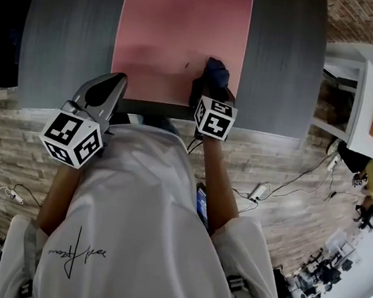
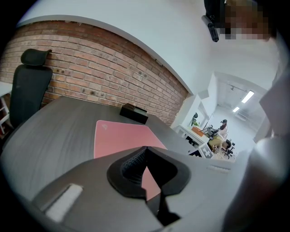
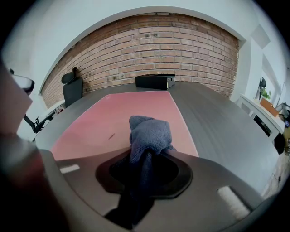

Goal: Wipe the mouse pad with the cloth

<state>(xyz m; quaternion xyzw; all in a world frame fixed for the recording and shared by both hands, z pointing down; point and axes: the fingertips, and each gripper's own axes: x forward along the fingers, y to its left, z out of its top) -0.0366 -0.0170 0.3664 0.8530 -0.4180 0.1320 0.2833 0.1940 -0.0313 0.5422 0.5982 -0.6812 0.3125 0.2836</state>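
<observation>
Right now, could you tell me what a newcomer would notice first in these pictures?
The large pink mouse pad lies in the middle of the grey table. At its near right edge the right gripper is shut on a bunched dark blue cloth, beside a small dark mark. The left gripper hovers shut and empty near the pad's near left corner.

The person wears a white short-sleeved T-shirt (image 1: 146,201) bearing a black handwritten signature print (image 1: 76,254).
</observation>
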